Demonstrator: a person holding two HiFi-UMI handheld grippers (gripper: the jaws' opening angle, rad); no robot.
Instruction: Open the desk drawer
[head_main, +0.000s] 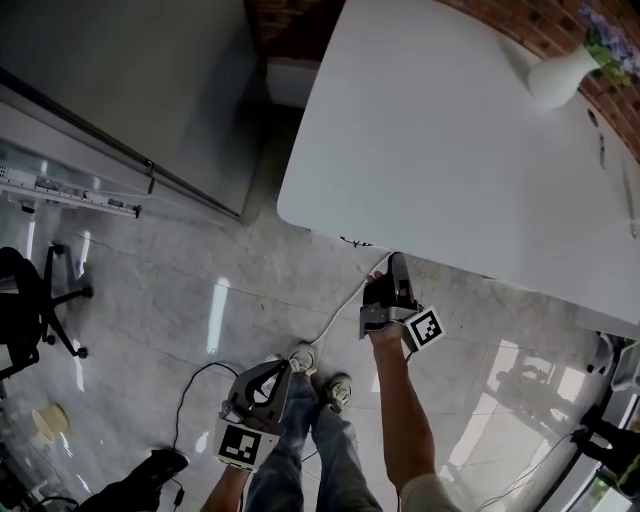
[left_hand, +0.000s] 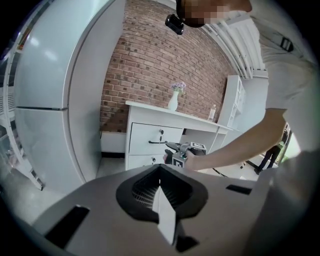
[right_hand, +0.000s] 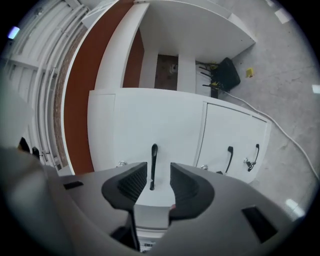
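We are judging this to be the lining-up step, with the drawer not yet opened. We are holding the right gripper (right_hand: 159, 174) level, its jaws standing wide apart with nothing between the pads. The slim black bar handle (right_hand: 153, 162) of the white top desk drawer (right_hand: 127, 130) is showing framed in the gap just ahead of the tips, and it looks clear of them. We are thinking the next move calls for carrying the jaws forward until the pads are straddling the bar, closing across it, then drawing straight back so the drawer is sliding out without twisting. We are keeping the left gripper (left_hand: 160, 169) low and behind the right one, its jaws together and empty, tilted a little downward toward the desk. Above the right gripper the smooth white desk top (head_main: 450, 130) is lying bare except for a white vase of purple flowers (head_main: 560, 75) at its far edge. Under both grippers the glossy grey stone floor (head_main: 200, 300) is reflecting the lights, with a thin white cable (head_main: 340, 310) trailing across it. Ahead of the left gripper a red brick wall (left_hand: 150, 65) is closing the room, and a tall white cabinet (left_hand: 45, 100) is standing off to its left.
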